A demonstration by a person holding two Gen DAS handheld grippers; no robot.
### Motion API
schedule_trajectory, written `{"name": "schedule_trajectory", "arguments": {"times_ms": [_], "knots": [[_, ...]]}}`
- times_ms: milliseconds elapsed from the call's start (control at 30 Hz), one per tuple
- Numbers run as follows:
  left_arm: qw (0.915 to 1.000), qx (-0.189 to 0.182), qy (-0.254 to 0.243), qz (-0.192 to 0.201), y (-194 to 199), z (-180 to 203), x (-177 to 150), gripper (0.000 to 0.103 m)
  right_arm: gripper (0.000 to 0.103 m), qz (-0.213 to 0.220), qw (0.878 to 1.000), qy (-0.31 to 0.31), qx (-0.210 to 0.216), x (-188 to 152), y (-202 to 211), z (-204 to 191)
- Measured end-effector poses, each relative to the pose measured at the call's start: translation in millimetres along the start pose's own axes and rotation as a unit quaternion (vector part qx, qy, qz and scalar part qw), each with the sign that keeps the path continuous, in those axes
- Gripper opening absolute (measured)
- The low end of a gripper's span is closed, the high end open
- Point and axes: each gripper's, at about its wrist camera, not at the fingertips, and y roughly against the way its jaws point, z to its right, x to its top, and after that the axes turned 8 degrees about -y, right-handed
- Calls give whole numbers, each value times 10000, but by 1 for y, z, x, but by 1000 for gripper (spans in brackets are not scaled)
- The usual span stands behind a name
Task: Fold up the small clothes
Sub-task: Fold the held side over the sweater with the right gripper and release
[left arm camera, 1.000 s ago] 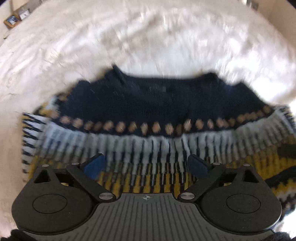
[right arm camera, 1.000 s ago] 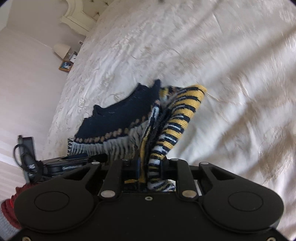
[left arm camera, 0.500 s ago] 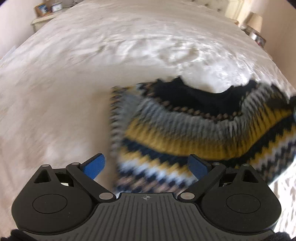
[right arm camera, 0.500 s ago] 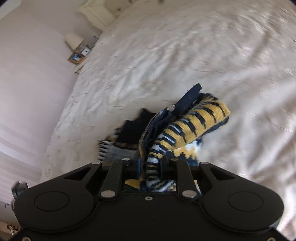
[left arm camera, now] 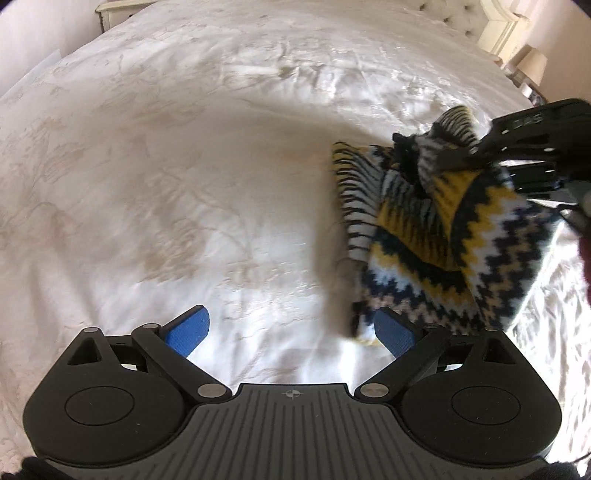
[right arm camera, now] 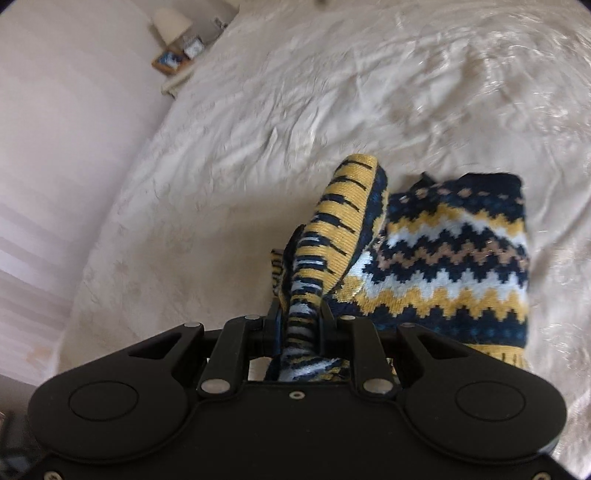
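Sweater (left arm camera: 443, 236) sits bunched on the bedspread (left arm camera: 184, 166), right of the left gripper (left arm camera: 291, 328), whose blue pads are spread wide, empty. Right wrist view: right gripper (right arm camera: 299, 325) fingers clamped on sweater (right arm camera: 424, 258) fold, rest draped on bedspread (right arm camera: 221, 147).

A home bedroom: a wide bed under a rumpled cream satin bedspread (left arm camera: 184, 166), a tufted cream headboard (left arm camera: 461, 18), a white bedside table (right arm camera: 177, 79) bearing a cream-shaded lamp (right arm camera: 171, 22) and a wooden-framed photo (right arm camera: 168, 62), against pale pink walls (right arm camera: 55, 129).
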Motion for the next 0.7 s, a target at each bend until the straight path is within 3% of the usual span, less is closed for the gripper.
{"name": "schedule_trajectory", "arguments": {"times_ms": [233, 300, 367, 567, 700], "knots": [[9999, -73, 139, -70, -6, -17, -5, 97, 30, -164, 9987, 218, -424, -11, -27, -16], [9998, -102, 157, -76, -7, -18, -5, 98, 39, -217, 9985, 260, -425, -13, -33, -20], [9998, -110, 150, -83, -8, -17, -5, 97, 44, -279, 9991, 232, -235, -14, -37, -23], [9998, -165, 93, 4, -1, -14, 3, 97, 44, -38, 9988, 269, 411, -18, -16, -34], [9994, -233, -93, 235, 6, -7, 26, 97, 44, 369, 9983, 282, 355, -16, 15, -25]]}}
